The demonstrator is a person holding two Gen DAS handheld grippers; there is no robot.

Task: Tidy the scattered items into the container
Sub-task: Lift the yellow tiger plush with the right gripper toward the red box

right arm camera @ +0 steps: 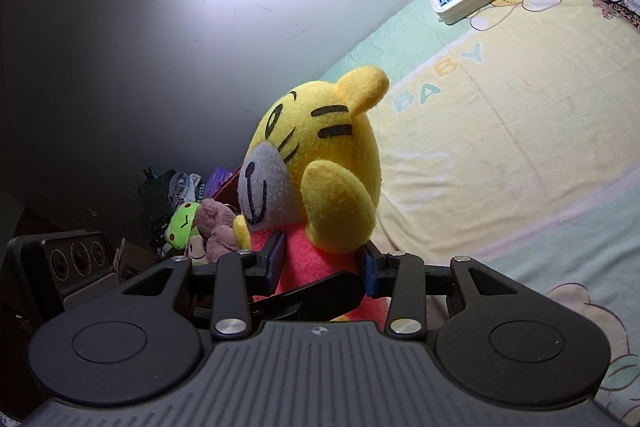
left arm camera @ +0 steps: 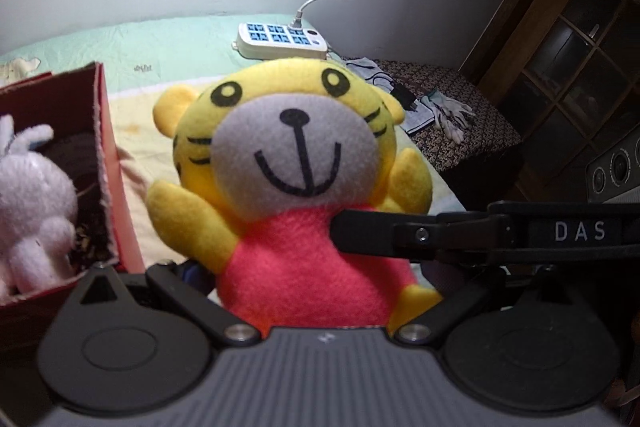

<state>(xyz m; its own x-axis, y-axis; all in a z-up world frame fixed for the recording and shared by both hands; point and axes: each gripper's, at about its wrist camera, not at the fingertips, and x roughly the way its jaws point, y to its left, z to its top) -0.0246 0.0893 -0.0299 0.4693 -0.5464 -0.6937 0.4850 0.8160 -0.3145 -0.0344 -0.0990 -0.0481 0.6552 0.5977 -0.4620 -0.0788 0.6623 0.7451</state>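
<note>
Surroundings: bed [right arm camera: 520,131] under a yellow and pale green sheet printed "BABY"; white wall behind.
Power strip [left arm camera: 280,39]: white with blue sockets, lying on the bed near the wall, a white cable plugged in.
Side stand [left arm camera: 452,107]: patterned cover, beside the bed; holds white gloves, papers and a dark cord.
Speaker [left arm camera: 616,167]: dark, at the right edge of the left wrist view.
Container: red box [left arm camera: 108,163], open top, frayed rim, on the bed left of the tiger toy.
White plush [left arm camera: 32,199]: fluffy, already inside the red box.
Other plushes: green frog toy [right arm camera: 182,225] and brownish plush [right arm camera: 218,229], seen past the tiger toy in the right wrist view; their exact footing cannot be told.
Obstruction: the tiger toy fills the centre of both views and hides the left gripper's fingertips.
Tiger toy [left arm camera: 296,163]: yellow head, black stripes, grey-white muzzle, smiling mouth, red body, yellow arms; upright, held above the bed beside the red box.
Right gripper [right arm camera: 324,267]: jaws pinching the red body from both sides.
Left gripper [left arm camera: 304,291]: body sits between its arms; jaws' state cannot be told.
</note>
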